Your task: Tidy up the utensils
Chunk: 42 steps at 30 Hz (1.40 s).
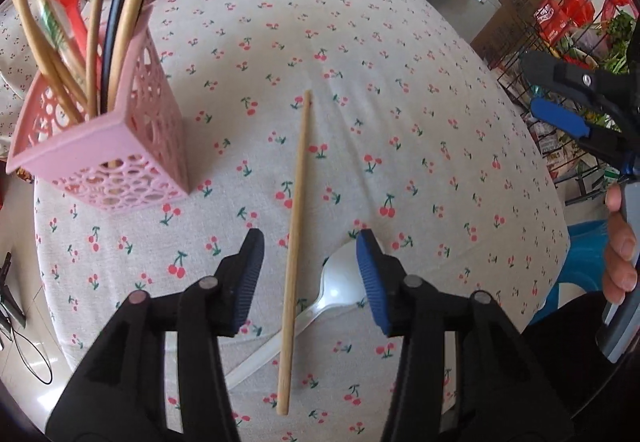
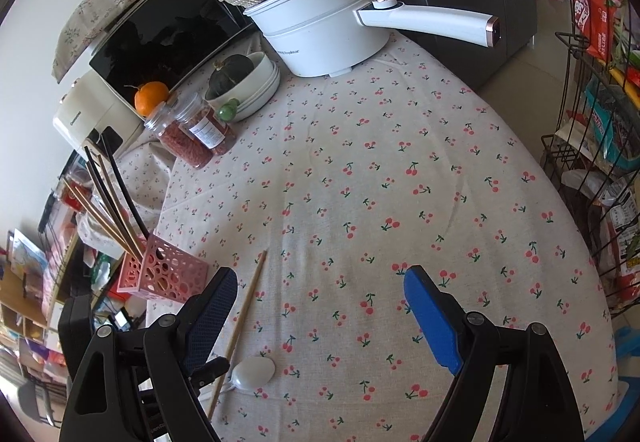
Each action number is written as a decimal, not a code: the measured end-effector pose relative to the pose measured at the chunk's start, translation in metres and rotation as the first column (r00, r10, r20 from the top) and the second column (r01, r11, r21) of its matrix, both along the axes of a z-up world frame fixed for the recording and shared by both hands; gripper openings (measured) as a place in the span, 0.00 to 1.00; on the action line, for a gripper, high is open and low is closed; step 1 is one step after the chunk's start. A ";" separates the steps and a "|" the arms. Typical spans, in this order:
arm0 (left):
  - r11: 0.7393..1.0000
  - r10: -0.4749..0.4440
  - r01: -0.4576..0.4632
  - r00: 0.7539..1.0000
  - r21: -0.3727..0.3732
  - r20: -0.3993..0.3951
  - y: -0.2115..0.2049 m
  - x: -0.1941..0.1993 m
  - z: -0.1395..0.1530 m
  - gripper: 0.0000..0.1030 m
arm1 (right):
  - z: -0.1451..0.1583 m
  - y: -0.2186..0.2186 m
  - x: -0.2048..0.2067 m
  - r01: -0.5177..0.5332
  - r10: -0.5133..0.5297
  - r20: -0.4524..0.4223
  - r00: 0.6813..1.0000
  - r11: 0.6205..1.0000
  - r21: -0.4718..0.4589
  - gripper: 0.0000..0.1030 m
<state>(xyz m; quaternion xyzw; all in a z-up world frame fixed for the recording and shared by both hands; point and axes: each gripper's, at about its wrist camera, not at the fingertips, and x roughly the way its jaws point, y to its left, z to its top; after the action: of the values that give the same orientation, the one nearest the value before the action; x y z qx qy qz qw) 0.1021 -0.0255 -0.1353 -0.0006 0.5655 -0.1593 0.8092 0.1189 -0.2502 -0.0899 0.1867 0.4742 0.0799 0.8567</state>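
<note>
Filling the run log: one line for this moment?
left gripper open over chopstick | right gripper open, empty | white spoon on table

The left wrist view is taken from close above the cherry-print tablecloth (image 1: 400, 42), angled steeply down along its own fingers, with the pink holder (image 1: 132, 146) near on the left. The right wrist view is taken from higher and farther back, angled less steeply, toward the white pot (image 2: 320, 38) at the far side. The single chopstick (image 1: 296, 242) (image 2: 240, 322), the white spoon (image 1: 336, 282) (image 2: 254, 372) and the holder (image 2: 168, 274) are shared by both.
</note>
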 end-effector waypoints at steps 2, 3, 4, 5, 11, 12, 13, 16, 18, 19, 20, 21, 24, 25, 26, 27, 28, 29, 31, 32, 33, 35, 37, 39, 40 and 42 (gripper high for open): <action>0.999 0.001 -0.002 1.000 0.032 0.028 -0.008 0.010 -0.002 0.48 | -0.002 -0.001 0.001 0.003 -0.003 -0.008 1.000 1.000 0.000 0.84; 0.999 -0.001 -0.001 0.999 0.052 0.035 -0.012 0.015 -0.005 0.48 | -0.003 -0.002 0.002 0.004 -0.004 -0.013 1.000 1.000 -0.001 0.84; 0.997 -0.004 0.001 0.999 0.073 0.036 -0.018 0.020 -0.008 0.48 | -0.005 -0.003 0.003 0.006 -0.006 -0.017 1.000 1.000 -0.002 0.84; 0.996 -0.006 0.003 0.999 0.089 0.032 -0.023 0.024 -0.012 0.48 | -0.007 -0.004 0.003 0.008 -0.008 -0.023 1.000 1.000 -0.004 0.84; 0.985 0.033 -0.031 0.999 0.170 -0.008 -0.032 0.041 -0.026 0.32 | -0.016 -0.016 0.005 0.021 -0.021 -0.056 0.998 1.000 -0.007 0.84; 0.986 0.032 -0.028 0.999 0.166 -0.019 -0.033 0.043 -0.024 0.29 | -0.017 -0.017 0.005 0.022 -0.023 -0.060 0.998 1.000 -0.009 0.84; 0.986 0.031 -0.027 0.999 0.165 -0.021 -0.033 0.044 -0.022 0.27 | -0.018 -0.019 0.005 0.024 -0.025 -0.062 0.998 1.000 -0.010 0.84; 0.986 0.036 -0.034 0.999 0.162 -0.012 -0.030 0.046 -0.015 0.08 | -0.020 -0.023 0.005 0.028 -0.029 -0.074 0.997 1.000 -0.008 0.84; 0.987 0.044 -0.043 0.999 0.152 -0.001 -0.027 0.046 -0.011 0.07 | -0.023 -0.024 0.005 0.026 -0.025 -0.087 0.996 1.000 0.001 0.84; 0.988 0.042 -0.043 0.999 0.149 0.010 -0.027 0.044 -0.007 0.07 | -0.024 -0.023 0.005 0.022 -0.021 -0.094 0.995 1.000 0.008 0.84; 0.989 0.038 -0.042 0.999 0.144 0.025 -0.025 0.041 -0.002 0.07 | -0.025 -0.023 0.005 0.016 -0.015 -0.101 0.995 1.000 0.016 0.84; 0.990 0.030 -0.036 0.999 0.138 0.044 -0.023 0.036 0.003 0.07 | -0.026 -0.022 0.005 0.010 -0.008 -0.105 0.994 1.000 0.022 0.84; 0.993 0.012 -0.024 0.994 0.116 0.110 -0.019 0.019 0.031 0.07 | -0.026 -0.019 0.004 -0.006 0.008 -0.106 0.994 1.000 0.015 0.84; 0.994 0.009 -0.023 0.991 0.106 0.132 -0.016 0.012 0.039 0.07 | -0.026 -0.017 0.004 -0.010 0.011 -0.106 0.994 1.000 0.012 0.84; 0.995 0.009 -0.023 0.988 0.095 0.152 -0.013 0.004 0.046 0.07 | -0.027 -0.016 0.004 -0.013 0.014 -0.108 0.994 1.000 0.012 0.84; 0.996 0.009 -0.024 0.985 0.084 0.171 -0.010 -0.002 0.052 0.07 | -0.028 -0.014 0.004 -0.016 0.017 -0.111 0.994 1.000 0.014 0.84; 0.997 0.010 -0.025 0.982 0.073 0.189 -0.006 -0.010 0.057 0.07 | -0.029 -0.013 0.004 -0.020 0.022 -0.115 0.993 1.000 0.016 0.84; 0.998 0.013 -0.026 0.978 0.064 0.208 -0.002 -0.016 0.064 0.07 | -0.029 -0.011 0.004 -0.026 0.028 -0.119 0.992 1.000 0.017 0.84; 0.999 0.018 -0.030 0.971 0.045 0.240 0.007 -0.027 0.075 0.07 | -0.031 -0.006 0.003 -0.043 0.045 -0.127 0.991 0.999 0.017 0.84; 0.999 0.021 -0.031 0.967 0.035 0.253 0.009 -0.030 0.078 0.07 | -0.032 -0.003 0.002 -0.054 0.055 -0.131 0.990 0.998 0.014 0.84; 0.999 0.025 -0.033 0.964 0.027 0.266 0.013 -0.036 0.082 0.07 | -0.033 0.000 0.001 -0.067 0.068 -0.136 0.988 0.998 0.012 0.84; 0.999 0.030 -0.037 0.957 0.018 0.290 0.017 -0.044 0.085 0.07 | -0.036 0.010 0.000 -0.103 0.104 -0.154 0.983 0.995 0.015 0.84; 0.999 0.032 -0.036 0.953 0.008 0.302 0.021 -0.043 0.083 0.07 | -0.042 0.021 -0.001 -0.135 0.139 -0.178 0.974 0.990 0.032 0.84; 0.999 0.035 -0.035 0.951 -0.004 0.308 0.028 -0.047 0.086 0.07 | -0.050 0.033 -0.002 -0.171 0.183 -0.214 0.960 0.983 0.072 0.84; 0.999 0.036 -0.035 0.950 -0.008 0.310 0.031 -0.048 0.086 0.07 | -0.056 0.041 -0.002 -0.192 0.209 -0.235 0.949 0.977 0.096 0.83; 0.999 0.042 -0.040 0.948 -0.014 0.315 0.035 -0.049 0.085 0.07 | -0.064 0.058 -0.004 -0.233 0.258 -0.264 0.929 0.965 0.125 0.77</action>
<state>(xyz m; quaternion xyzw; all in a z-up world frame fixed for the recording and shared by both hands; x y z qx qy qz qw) 0.0532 0.0095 -0.0507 0.0100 0.4281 -0.1426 0.8924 0.1150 -0.1922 -0.1542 0.1744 0.6052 0.1811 0.7554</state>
